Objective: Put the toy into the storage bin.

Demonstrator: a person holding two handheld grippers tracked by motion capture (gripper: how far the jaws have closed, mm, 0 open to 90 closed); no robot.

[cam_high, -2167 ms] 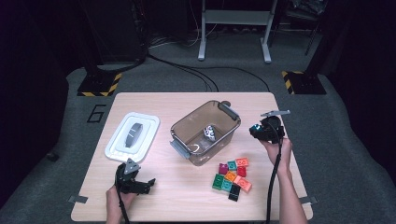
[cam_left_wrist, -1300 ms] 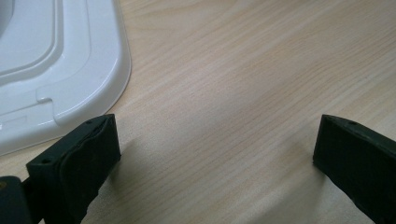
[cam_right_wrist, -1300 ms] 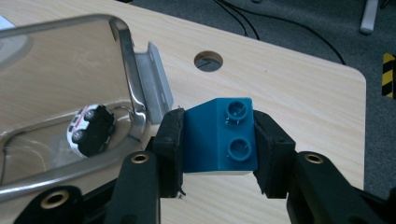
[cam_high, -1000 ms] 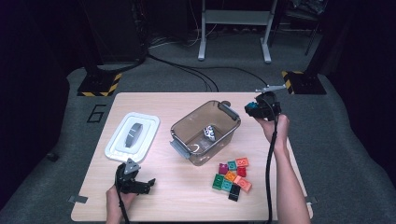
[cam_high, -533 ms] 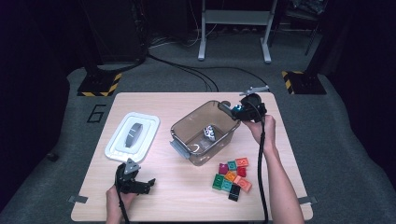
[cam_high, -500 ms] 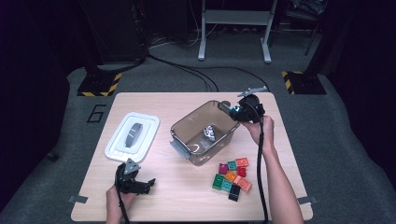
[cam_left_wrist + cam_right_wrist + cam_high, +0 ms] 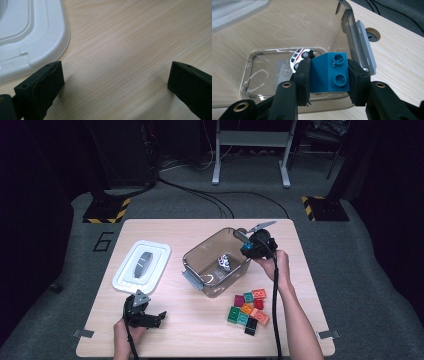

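Over the far right corner of the clear plastic bin, our right forearm stretches forward from the table's near edge, the hand wrapped round the right gripper, which tilts down toward the bin's inside. Its jaws pinch a teal brick by its flat sides, two round studs facing us. The brick hangs above the bin, whose see-through walls are scuffed and whose grey latch sits on the rim. A small white toy car lies on the bin's floor. Our left hand rests low near the table's front edge, the left gripper spread wide over bare pale wood grain, just beside the smooth white lid. More coloured bricks cluster near the bin.
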